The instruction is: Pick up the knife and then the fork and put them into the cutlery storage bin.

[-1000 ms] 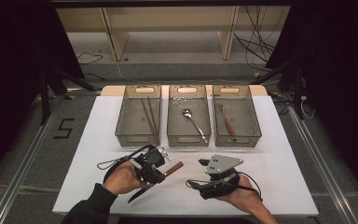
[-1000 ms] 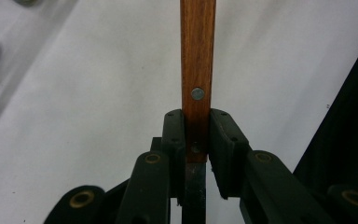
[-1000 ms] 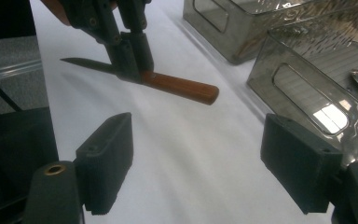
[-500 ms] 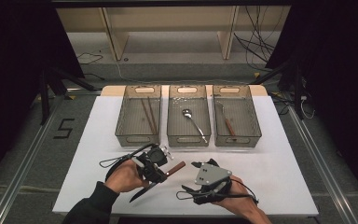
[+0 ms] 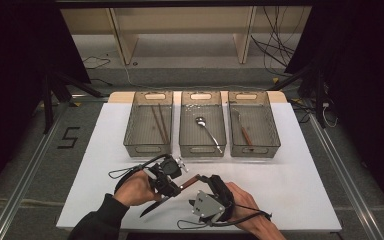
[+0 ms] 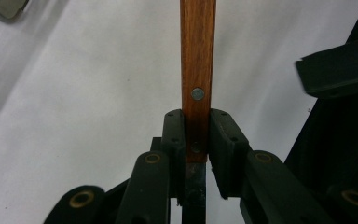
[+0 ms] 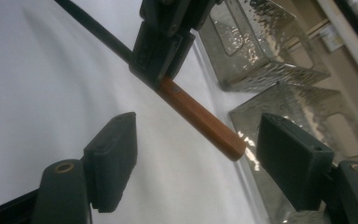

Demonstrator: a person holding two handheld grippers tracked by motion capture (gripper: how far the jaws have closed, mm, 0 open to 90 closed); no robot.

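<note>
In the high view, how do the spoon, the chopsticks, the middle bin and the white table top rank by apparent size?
Largest to smallest:
1. White table top
2. Middle bin
3. Spoon and chopsticks: similar length, too close to rank.

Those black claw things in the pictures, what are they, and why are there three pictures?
They are grabbing tools that a person holds, one in each hand. Each has two black fingers that squeeze together.

The high view looks down on a white table. At its far side stand three clear bins: one holds chopsticks, one a spoon, one a fork.

The other two pictures come from little cameras riding on the tools. The left gripper is squeezing a knife with a wooden handle, right where the handle meets the dark blade. The right gripper is open. Its fingers have just been closing a little, with the handle's free end between them, but they are not pressing on it yet.
</note>
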